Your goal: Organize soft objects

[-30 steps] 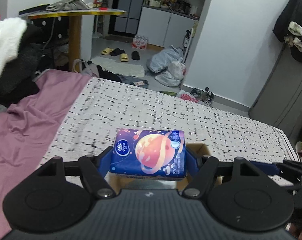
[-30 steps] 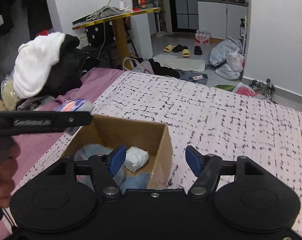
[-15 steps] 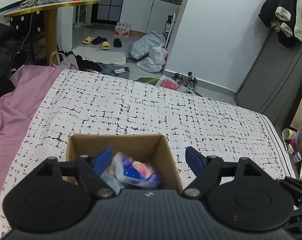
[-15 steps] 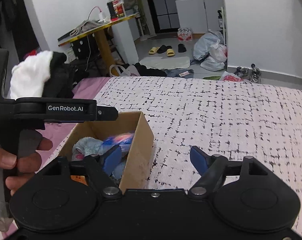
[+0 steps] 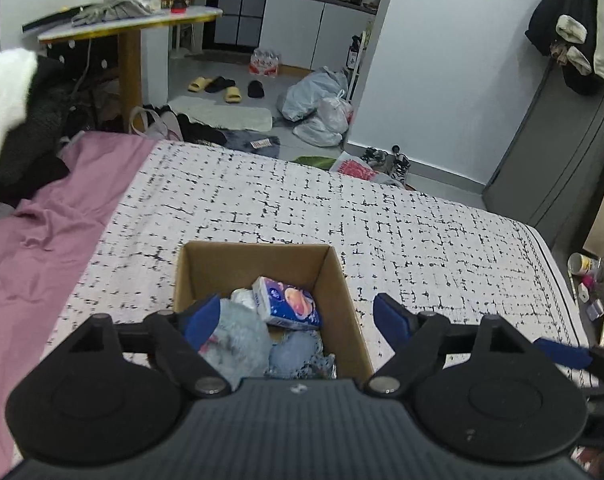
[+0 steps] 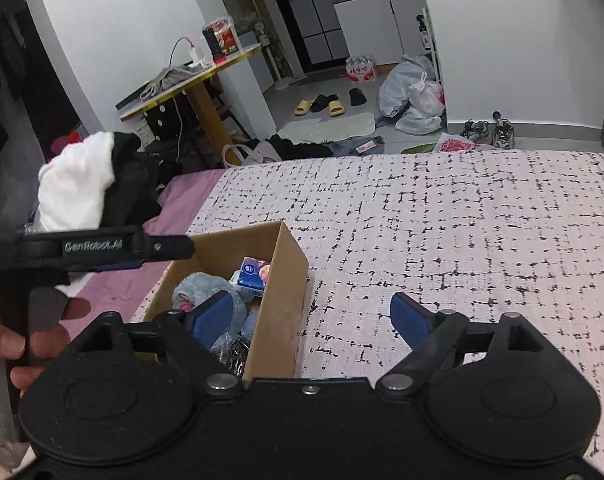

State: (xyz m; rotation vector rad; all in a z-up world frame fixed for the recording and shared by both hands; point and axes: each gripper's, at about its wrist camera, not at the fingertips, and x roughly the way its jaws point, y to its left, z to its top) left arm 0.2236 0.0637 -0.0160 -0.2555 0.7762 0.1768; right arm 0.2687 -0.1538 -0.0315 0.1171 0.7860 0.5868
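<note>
Both jaw pairs are seen spread and empty; tissue pack [image 5: 288, 304] lies in the cardboard box [image 5: 258, 258] just ahead of the left gripper [image 5: 298, 316], where a low sweep could snag the box wall and tip it on the bed [image 5: 401, 232].

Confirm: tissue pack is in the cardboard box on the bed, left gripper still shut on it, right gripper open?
Not quite. The left gripper is open and holds nothing; the left wrist view shows the tissue pack lying loose in the cardboard box on the bed. The right gripper is open, as you said.
</note>
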